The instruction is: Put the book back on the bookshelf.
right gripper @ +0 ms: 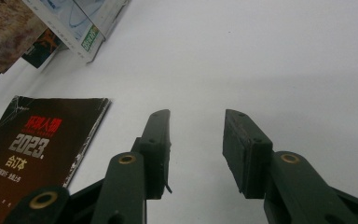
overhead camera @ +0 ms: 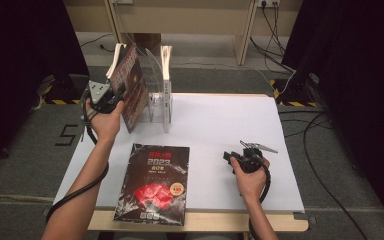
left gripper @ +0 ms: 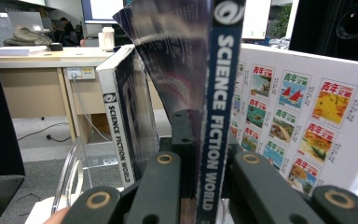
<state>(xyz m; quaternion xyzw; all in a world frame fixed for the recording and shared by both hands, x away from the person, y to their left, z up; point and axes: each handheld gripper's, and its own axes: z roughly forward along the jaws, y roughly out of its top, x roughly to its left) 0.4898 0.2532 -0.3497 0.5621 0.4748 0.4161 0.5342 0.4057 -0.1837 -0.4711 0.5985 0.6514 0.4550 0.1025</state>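
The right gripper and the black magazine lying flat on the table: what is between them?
Nothing: in the high view, bare white table separates the right gripper from the flat magazine.

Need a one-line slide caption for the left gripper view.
Left gripper clamps the spine of a Science Fiction World magazine.

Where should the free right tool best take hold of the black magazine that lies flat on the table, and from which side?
Probably at its right long edge, coming in low from the right. The black magazine lies flat, cover up, so only an edge offers a thin lip. The right tool, its jaws open, rests on the bare table on that side.
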